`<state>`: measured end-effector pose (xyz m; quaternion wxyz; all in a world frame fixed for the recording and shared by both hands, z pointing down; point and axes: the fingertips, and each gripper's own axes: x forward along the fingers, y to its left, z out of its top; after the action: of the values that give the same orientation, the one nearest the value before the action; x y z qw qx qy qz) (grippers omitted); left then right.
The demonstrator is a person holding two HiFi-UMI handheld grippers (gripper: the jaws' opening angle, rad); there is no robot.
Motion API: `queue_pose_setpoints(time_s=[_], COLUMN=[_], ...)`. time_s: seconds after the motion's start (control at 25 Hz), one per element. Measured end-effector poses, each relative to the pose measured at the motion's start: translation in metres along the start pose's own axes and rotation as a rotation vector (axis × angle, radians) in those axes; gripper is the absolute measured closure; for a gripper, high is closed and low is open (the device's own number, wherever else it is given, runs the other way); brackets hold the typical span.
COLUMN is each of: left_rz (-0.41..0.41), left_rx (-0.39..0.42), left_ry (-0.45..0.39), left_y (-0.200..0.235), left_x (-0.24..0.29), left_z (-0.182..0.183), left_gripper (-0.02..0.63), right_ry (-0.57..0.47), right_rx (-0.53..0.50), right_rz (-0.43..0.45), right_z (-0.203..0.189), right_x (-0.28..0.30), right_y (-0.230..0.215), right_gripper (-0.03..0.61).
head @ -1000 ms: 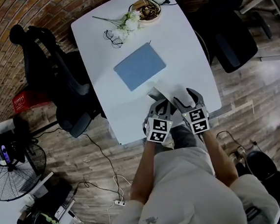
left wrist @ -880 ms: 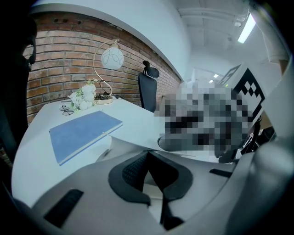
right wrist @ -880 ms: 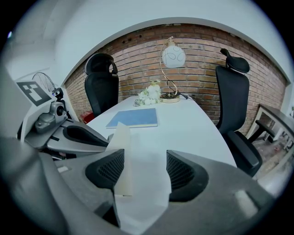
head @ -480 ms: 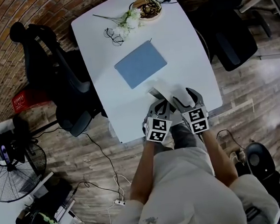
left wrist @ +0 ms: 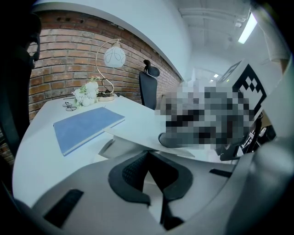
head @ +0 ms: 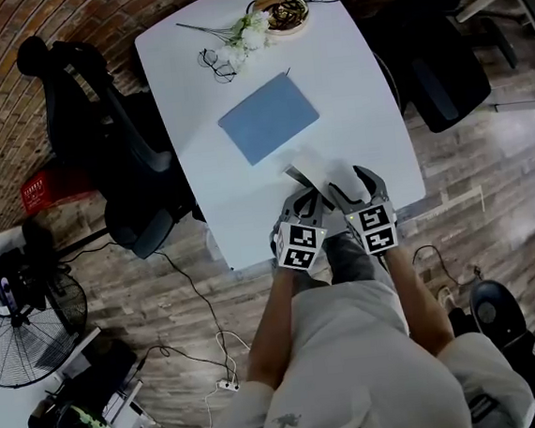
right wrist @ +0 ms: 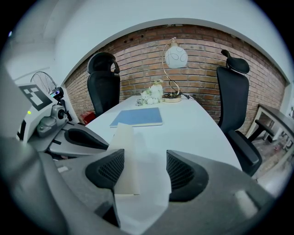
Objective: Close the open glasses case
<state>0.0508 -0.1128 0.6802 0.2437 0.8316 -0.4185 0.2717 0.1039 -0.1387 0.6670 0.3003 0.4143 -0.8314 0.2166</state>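
Counter: white oval top (head: 353, 78), brick wall behind.
Case: white open glasses case (right wrist: 126, 151) at the near edge.
Left claw (left wrist: 148, 176): pads together, beside the case.
Right claw (right wrist: 140, 172): wide, straddling the case.

I see a light beige short-sleeved shirt (head: 348, 361) with a small dark mark on it. Beyond the shirt, my left gripper (head: 309, 198) and right gripper (head: 350, 191) have pale grey shells. Each carries, on the end nearer the shirt, a cube (head: 300, 244) with black-and-white square markers, and black ribbed pads (right wrist: 108, 172) inside the jaws.
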Motion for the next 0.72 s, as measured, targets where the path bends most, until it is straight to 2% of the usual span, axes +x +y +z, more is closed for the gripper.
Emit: queue_pose_setpoints(time_s=[0.72], left_rz=[0.0], left_rx=[-0.016], left_ry=[0.017], left_y=[0.003], left_x=[-0.006], left_z=[-0.017], left_gripper=[0.609], right_ry=[0.007], right_rx=[0.01], right_rz=[0.012], right_z=[0.0], right_x=[-0.001], right_y=[0.017], right_gripper=[0.289])
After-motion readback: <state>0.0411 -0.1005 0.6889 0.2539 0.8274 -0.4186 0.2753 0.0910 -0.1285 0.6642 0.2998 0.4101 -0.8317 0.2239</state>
